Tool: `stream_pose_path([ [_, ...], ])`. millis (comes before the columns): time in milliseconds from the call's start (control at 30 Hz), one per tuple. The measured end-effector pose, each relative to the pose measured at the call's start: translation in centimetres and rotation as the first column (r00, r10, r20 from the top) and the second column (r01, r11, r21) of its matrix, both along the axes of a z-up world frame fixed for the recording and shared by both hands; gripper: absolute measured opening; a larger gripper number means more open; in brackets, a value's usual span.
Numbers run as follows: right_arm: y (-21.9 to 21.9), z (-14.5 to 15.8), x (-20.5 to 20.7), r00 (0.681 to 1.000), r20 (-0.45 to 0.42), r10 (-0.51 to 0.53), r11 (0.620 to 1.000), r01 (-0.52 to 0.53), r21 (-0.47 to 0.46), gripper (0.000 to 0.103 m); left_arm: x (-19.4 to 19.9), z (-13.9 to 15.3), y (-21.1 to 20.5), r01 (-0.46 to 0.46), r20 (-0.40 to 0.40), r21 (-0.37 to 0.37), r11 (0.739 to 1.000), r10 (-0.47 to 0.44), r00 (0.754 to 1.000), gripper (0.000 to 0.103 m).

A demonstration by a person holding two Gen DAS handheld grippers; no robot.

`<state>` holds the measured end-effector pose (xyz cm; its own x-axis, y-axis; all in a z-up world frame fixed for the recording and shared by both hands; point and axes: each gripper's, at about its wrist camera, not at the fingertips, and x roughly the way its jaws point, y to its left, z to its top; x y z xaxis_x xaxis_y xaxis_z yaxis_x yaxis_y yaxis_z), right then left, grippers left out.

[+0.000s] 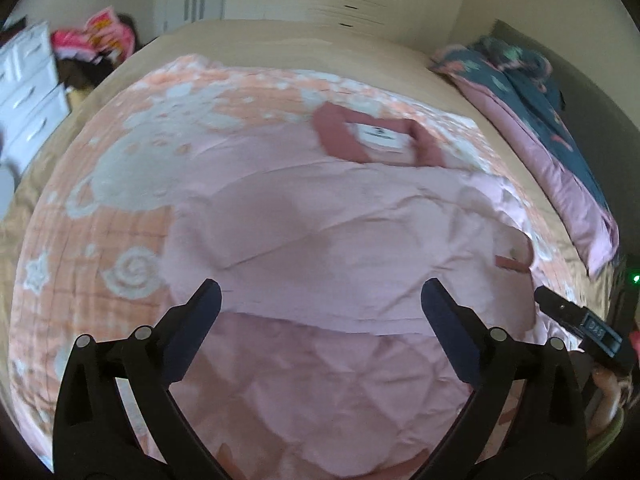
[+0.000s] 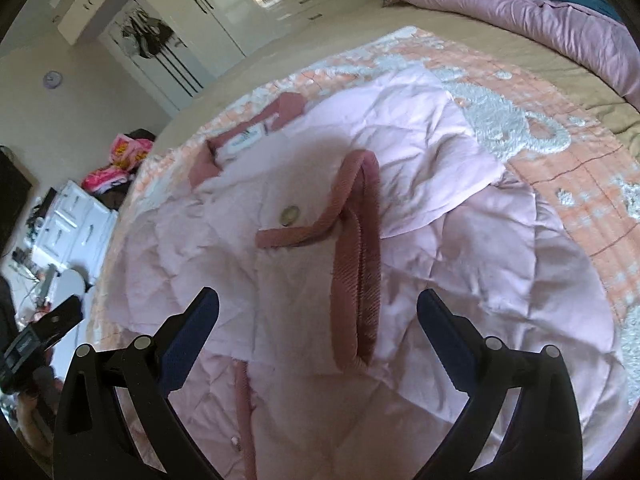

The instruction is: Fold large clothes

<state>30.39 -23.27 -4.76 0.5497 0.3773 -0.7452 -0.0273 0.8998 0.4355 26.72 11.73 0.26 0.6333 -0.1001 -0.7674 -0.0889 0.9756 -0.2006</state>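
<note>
The pale pink quilted jacket [image 1: 320, 240] lies spread on the peach patterned blanket [image 1: 92, 240] in the middle of the bed [image 1: 280, 36], its dusty-rose collar [image 1: 340, 136] toward the far edge and a ribbed rose cuff [image 2: 360, 260] folded across its body beside a round snap [image 2: 290, 215]. The left gripper [image 1: 320, 292] hangs over the jacket's near half and the right gripper [image 2: 318, 300] over the cuffed sleeve, both tilted down with jaws spread wide and holding nothing. A rolled pink-and-teal duvet [image 2: 540, 12] rests along the bed's right edge, with a white drawer unit [image 1: 28, 84] off the left side.
</note>
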Motion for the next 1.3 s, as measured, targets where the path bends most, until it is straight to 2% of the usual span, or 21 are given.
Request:
stream_pose_path([
  [167,0.1,-2.5,1.0,0.998,-0.059,-0.037,0.999,0.037,0.003,0.099,-0.7,-0.3,3.3,-0.066,0.005,-0.063,0.996,0.066,0.998,0.094],
  [333,0.2,-3.4,1.1,0.998,-0.034,-0.057,0.998,0.057,-0.001,0.098,-1.0,-0.8,5.4,-0.101,0.007,-0.084,0.991,0.102,0.995,0.094],
  [367,0.4,-3.4,1.1,0.998,-0.020,-0.058,0.998,0.057,-0.012,0.094,-1.1,-0.9,5.7,-0.104,0.006,-0.089,0.991,0.104,0.995,0.094],
  [400,0.6,-3.4,1.0,0.999,-0.012,-0.047,0.999,0.047,-0.014,0.075,-1.1,-0.9,5.9,-0.102,0.007,-0.091,0.991,0.103,0.995,0.094],
  [433,0.9,-3.5,1.0,1.000,0.000,-0.005,1.000,0.005,0.005,0.063,-1.2,-0.9,6.1,-0.101,0.013,-0.092,0.991,0.102,0.995,0.094],
  [500,1.6,-3.1,1.0,0.999,0.025,0.038,0.999,-0.038,-0.013,0.034,-1.3,-0.8,6.4,-0.105,0.019,-0.092,0.990,0.107,0.994,0.094],
  [567,2.6,-1.7,0.8,0.992,0.081,0.101,0.994,-0.098,-0.042,0.019,-1.3,-0.8,6.7,-0.113,0.020,-0.101,0.988,0.116,0.993,0.094],
  [600,3.0,-0.9,0.8,0.987,0.103,0.121,0.991,-0.115,-0.064,0.016,-1.2,-0.8,6.9,-0.119,0.019,-0.107,0.987,0.122,0.992,0.094],
  [633,3.5,0.3,0.8,0.978,0.138,0.154,0.985,-0.141,-0.097,0.016,-1.1,-0.8,7.0,-0.124,0.017,-0.109,0.986,0.127,0.992,0.094],
  [767,4.8,7.1,0.9,0.899,0.315,0.302,0.946,-0.243,-0.215,0.015,-0.5,-0.7,7.4,-0.143,0.013,-0.119,0.983,0.145,0.989,0.094],
  [933,4.0,12.6,2.2,0.841,0.412,0.350,0.922,-0.232,-0.311,0.015,0.8,0.1,7.2,-0.148,0.027,-0.135,0.980,0.153,0.988,0.094],
  [1000,3.7,12.9,3.2,0.839,0.415,0.351,0.918,-0.221,-0.330,0.015,1.5,0.4,6.9,-0.143,0.031,-0.131,0.981,0.148,0.989,0.094],
  [1067,3.2,12.2,4.2,0.853,0.393,0.343,0.917,-0.212,-0.339,0.015,2.3,0.6,6.4,-0.136,0.030,-0.125,0.983,0.141,0.990,0.094],
  [1300,2.2,5.6,5.4,0.920,0.270,0.284,0.928,-0.193,-0.319,0.015,4.8,0.1,4.2,-0.096,0.008,-0.102,0.990,0.098,0.995,0.094],
])
